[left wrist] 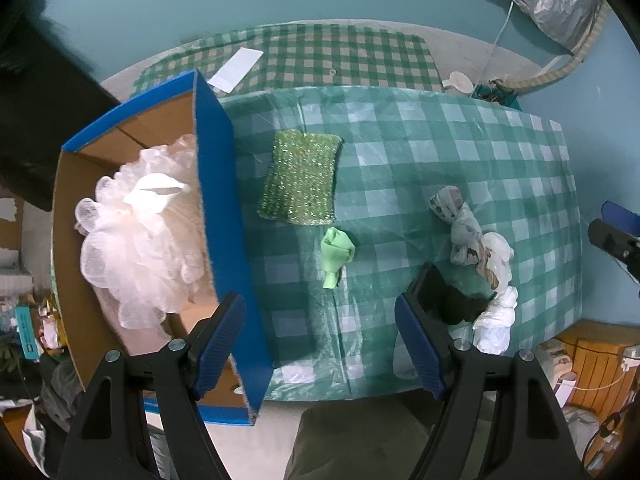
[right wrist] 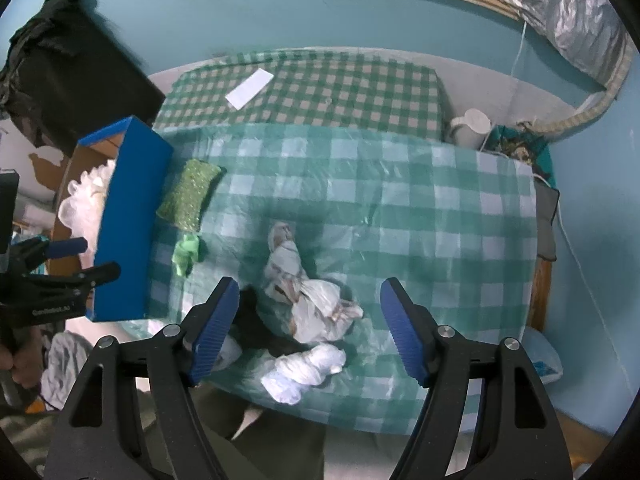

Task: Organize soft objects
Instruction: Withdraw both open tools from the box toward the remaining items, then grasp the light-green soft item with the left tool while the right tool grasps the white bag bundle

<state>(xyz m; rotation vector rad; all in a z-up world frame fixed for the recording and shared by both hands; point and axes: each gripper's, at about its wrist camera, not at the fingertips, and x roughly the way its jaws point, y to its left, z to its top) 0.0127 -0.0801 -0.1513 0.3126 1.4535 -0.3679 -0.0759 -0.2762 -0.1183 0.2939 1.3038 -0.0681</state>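
Soft things lie spread over a checked tablecloth (left wrist: 460,148): a green sparkly sponge (left wrist: 300,178) just beside the blue wall of a cardboard box (left wrist: 224,216), a small green cloth (left wrist: 336,252) near the sponge's lower end, and farther right a patterned rag (right wrist: 286,264) touching a crumpled white bag (right wrist: 324,312), with a black cloth (right wrist: 260,328) and a white bundle (right wrist: 304,368) by the table's near edge. A white mesh pouf (left wrist: 140,236) already sits inside the box. The left gripper (left wrist: 320,344) points down over the box wall and the cloth, its jaws wide apart and holding nothing. The right gripper (right wrist: 308,328) hangs above the rag, bag and bundle, jaws also spread wide, touching none of them. A white paper slip (right wrist: 250,88) lies on the far cloth.
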